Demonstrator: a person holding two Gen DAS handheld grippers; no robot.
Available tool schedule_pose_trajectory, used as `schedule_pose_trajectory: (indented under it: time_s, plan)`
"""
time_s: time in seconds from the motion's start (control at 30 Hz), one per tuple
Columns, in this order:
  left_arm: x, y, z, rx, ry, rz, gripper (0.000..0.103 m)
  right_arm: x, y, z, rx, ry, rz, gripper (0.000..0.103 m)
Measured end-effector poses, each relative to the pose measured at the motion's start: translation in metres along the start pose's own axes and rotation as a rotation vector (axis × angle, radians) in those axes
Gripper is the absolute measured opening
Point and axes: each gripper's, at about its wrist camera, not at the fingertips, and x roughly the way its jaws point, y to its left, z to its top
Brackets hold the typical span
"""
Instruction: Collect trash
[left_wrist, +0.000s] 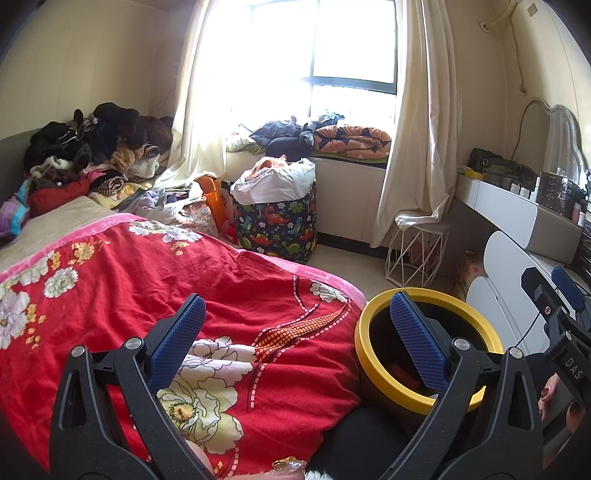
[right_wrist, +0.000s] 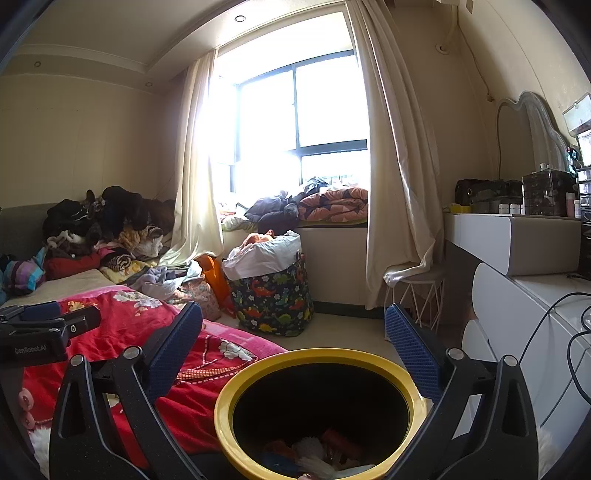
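right gripper (right_wrist: 293, 332) spread, empty, above yellow-rimmed bin (right_wrist: 258, 376) holding trash (right_wrist: 317, 454). left gripper (left_wrist: 295, 321) spread, empty, over red floral blanket (left_wrist: 147, 280) on bed; bin just beside bed edge.

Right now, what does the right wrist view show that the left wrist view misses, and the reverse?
Only the right wrist view looks down into the yellow-rimmed trash bin, showing wrappers and tissue at its bottom, with the open right gripper above it. Only the left wrist view shows the open left gripper over the red floral blanket. Both show bin, blanket and the dinosaur-print hamper.
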Motion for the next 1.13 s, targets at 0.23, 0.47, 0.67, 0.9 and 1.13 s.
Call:
schedule_pose_trajectory:
  time_s: [0.23, 0.47, 0.67, 0.9, 1.13]
  plan:
    - [0.0, 0.001, -0.002, -0.001, 0.006, 0.007, 0.092, -0.002, -0.004, 0.002, -0.001, -0.001, -0.003, 0.097]
    - [0.001, 0.013, -0.001, -0.045, 0.025, 0.027, 0.092, 0.01, 0.003, 0.016, -0.009, -0.001, 0.041, 0.097]
    - [-0.002, 0.071, 0.001, -0.128, 0.05, 0.185, 0.092, 0.034, 0.07, 0.038, -0.041, 0.001, 0.246, 0.097]
    - [-0.052, 0.22, -0.021, -0.323, 0.067, 0.601, 0.092, 0.071, 0.237, 0.037, -0.04, 0.233, 0.685, 0.097]
    - [-0.094, 0.346, -0.085, -0.509, 0.22, 0.978, 0.092, 0.077, 0.42, -0.046, -0.289, 0.601, 0.999, 0.097]
